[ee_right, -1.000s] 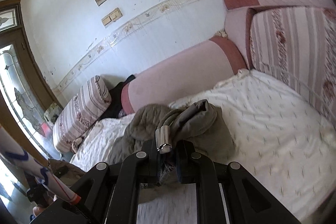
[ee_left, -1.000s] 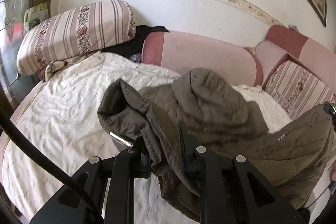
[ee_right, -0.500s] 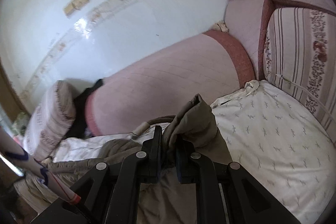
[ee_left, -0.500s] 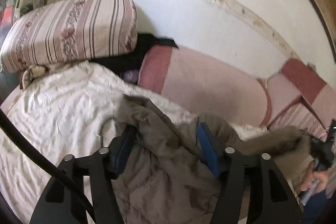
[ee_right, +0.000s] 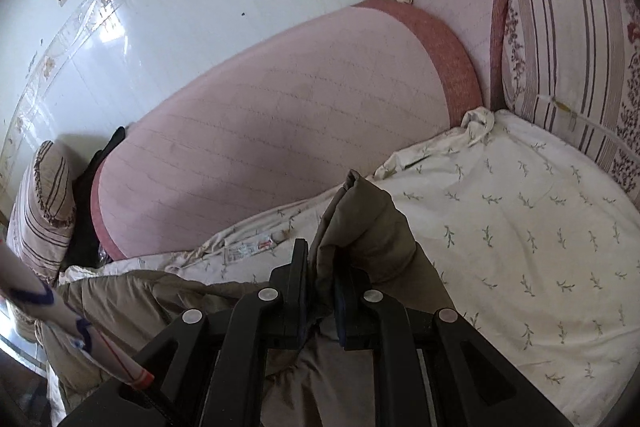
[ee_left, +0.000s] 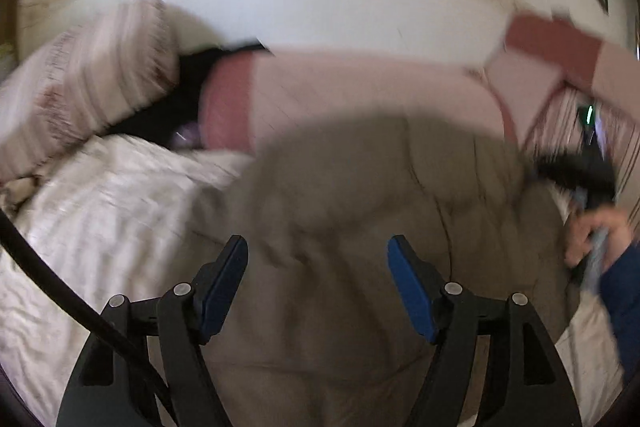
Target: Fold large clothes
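A padded olive-brown jacket [ee_left: 360, 227] lies spread in a rumpled heap across a cream, sprig-printed sheet, its quilted bulk filling the left wrist view from centre toward 4 o'clock; in the right wrist view the jacket [ee_right: 360, 227] rises in a pinched fold near centre, the rest trailing along the sheet toward 8 o'clock, creased and unfolded

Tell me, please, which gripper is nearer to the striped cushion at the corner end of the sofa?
Right. The right gripper, shut on the olive jacket, sits on the sheet near the striped cushion. The left gripper, jaws opening above the jacket, is farther along the sofa.
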`<state>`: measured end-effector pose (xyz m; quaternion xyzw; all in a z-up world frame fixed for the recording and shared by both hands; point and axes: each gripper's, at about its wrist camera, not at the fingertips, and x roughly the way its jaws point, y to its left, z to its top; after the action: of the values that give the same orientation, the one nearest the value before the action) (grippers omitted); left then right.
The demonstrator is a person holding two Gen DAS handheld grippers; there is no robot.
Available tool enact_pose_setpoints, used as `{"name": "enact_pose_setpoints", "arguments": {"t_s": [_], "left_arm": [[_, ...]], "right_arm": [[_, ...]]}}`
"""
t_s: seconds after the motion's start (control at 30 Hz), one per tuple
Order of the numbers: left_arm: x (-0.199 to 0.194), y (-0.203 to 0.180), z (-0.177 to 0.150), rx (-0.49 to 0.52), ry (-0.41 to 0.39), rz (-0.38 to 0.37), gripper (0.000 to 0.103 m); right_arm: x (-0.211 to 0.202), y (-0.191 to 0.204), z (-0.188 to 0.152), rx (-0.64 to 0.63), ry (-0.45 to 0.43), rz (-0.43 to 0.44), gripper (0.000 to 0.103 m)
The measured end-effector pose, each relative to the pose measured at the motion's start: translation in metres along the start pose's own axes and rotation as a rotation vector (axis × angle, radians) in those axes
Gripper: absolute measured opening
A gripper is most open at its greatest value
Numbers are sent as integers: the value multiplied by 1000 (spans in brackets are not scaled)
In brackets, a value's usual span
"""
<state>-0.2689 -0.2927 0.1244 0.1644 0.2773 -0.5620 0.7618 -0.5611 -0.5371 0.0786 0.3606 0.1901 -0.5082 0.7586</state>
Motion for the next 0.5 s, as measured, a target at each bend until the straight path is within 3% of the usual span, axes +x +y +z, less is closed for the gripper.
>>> {"name": "enact_pose_setpoints", "arguments": {"t_s": [0.17, 0.33, 0.5], "left_arm": [[71, -3, -15, -34, 103, 60, 74], [106, 1, -14, -44, 146, 92, 81], [126, -4, -12, -2, 152, 125, 82]], "right_arm": [[-28, 3, -10, -58, -68, 48, 34], [-56, 20, -43, -189, -108, 111, 36], [-17, 56, -77, -384, -60, 67, 37]]}}
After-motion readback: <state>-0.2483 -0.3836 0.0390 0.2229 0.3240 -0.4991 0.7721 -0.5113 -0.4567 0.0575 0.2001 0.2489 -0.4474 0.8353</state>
